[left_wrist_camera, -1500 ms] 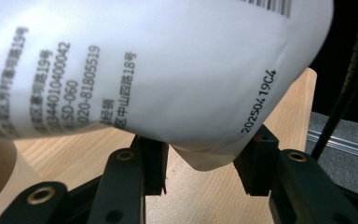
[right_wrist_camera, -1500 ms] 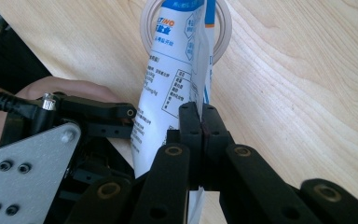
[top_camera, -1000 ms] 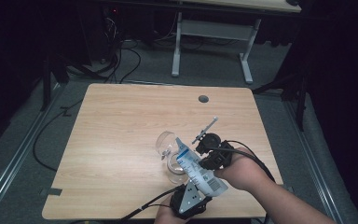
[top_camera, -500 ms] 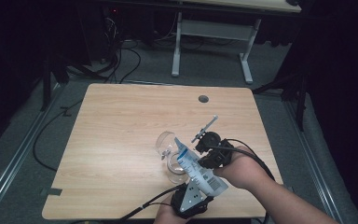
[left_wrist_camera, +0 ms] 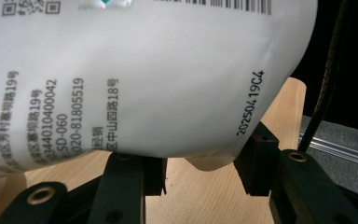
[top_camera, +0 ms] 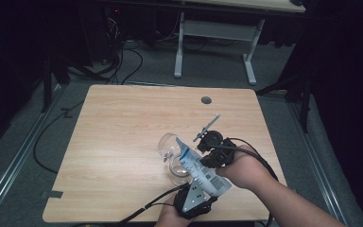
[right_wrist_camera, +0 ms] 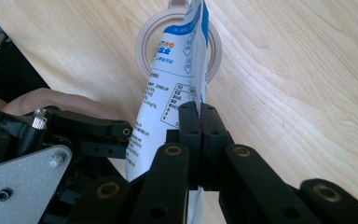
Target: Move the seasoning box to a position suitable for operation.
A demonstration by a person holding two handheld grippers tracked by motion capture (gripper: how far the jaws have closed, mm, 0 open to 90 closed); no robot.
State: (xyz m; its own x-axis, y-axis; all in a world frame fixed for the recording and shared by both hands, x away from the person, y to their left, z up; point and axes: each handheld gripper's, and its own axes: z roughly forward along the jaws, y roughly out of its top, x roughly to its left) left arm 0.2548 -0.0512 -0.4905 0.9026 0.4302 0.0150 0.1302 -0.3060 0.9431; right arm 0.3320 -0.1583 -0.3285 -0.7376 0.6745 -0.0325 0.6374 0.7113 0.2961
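we hold the pouch tilted over the glass near the table's front edge, left gripper clamping its bottom, right gripper pinched shut on its side edge; pouring appears underway, emptying remains.

Light falls from above onto the counter, leaving the far room and both sides nearly black; the high view is soft and grainy, while the near white pouch glares, slightly overexposed, its print blurred
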